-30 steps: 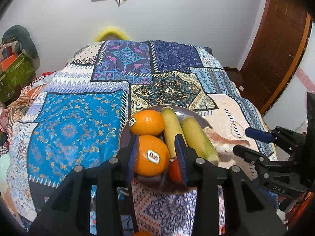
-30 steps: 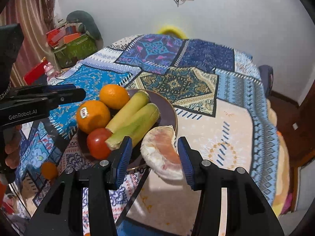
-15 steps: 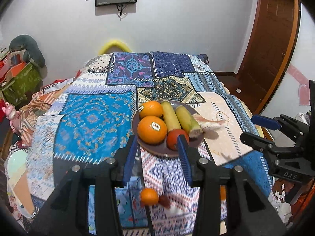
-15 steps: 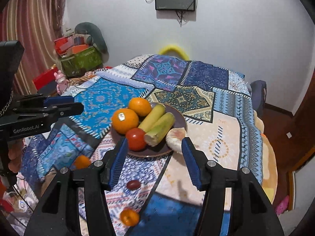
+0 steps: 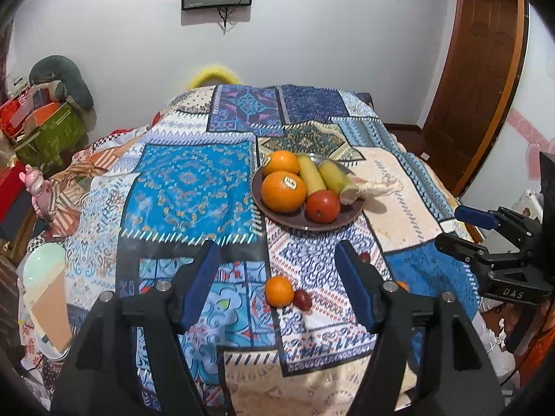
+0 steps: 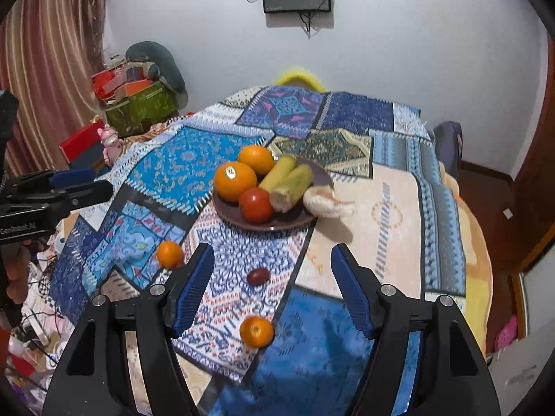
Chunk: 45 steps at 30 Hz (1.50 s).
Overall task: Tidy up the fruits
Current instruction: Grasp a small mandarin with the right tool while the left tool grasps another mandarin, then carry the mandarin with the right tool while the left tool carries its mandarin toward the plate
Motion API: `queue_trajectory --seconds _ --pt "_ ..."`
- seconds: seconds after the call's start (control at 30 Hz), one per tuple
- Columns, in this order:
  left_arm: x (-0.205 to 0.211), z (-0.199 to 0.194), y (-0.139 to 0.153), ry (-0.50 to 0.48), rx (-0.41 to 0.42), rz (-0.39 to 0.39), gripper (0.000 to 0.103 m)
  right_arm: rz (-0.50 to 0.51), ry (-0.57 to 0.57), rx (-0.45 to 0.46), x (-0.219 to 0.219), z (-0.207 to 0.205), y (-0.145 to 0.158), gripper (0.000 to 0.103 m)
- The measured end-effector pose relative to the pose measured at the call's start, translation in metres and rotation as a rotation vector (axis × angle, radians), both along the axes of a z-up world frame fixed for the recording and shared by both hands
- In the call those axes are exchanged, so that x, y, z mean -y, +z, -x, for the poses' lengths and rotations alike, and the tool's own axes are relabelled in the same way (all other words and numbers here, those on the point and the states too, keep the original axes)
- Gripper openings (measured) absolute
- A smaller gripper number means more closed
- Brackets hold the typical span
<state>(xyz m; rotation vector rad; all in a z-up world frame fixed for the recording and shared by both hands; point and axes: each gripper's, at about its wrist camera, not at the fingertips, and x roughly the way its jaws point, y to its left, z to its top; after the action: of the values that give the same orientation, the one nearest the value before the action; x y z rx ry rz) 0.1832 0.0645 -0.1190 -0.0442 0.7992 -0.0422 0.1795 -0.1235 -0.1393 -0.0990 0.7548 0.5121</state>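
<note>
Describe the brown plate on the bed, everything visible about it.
The brown plate is round, shallow and dark with a glossy rim, lying flat on the patchwork bedspread. It holds two oranges, one with a sticker, a red tomato at the near side and two yellow-green corn cobs. A pale peeled fruit segment rests against its right rim. Neither gripper touches it.

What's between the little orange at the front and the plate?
In the right view, a dark red fruit lies on the blanket between the front orange and the plate.
</note>
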Motion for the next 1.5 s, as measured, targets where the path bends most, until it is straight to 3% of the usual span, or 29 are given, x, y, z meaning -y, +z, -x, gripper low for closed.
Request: queue_trajectory --seconds 0.5,0.83,0.93,1.27,1.5 --pt "-0.019 0.005 -0.047 0.035 -0.074 0.041 0.069 0.0 0.005 -0.252 -0.007 -0.009 -0.058 0.066" --pt "-0.021 -0.008 -0.075 0.024 -0.148 0.073 0.069 0.04 0.051 -0.378 -0.018 -0.013 -0.093 0.043" --pt "-0.017 -0.011 -0.082 0.011 -0.158 0.062 0.069 0.053 0.057 -0.378 -0.02 -0.013 -0.098 0.032" --pt "-0.008 -0.031 -0.101 -0.005 -0.194 0.061 0.069 0.013 0.038 -0.307 -0.014 -0.021 -0.082 0.032" --pt "-0.004 -0.048 -0.118 -0.007 -0.234 0.073 0.054 -0.008 0.038 -0.277 -0.015 -0.028 -0.073 0.032"
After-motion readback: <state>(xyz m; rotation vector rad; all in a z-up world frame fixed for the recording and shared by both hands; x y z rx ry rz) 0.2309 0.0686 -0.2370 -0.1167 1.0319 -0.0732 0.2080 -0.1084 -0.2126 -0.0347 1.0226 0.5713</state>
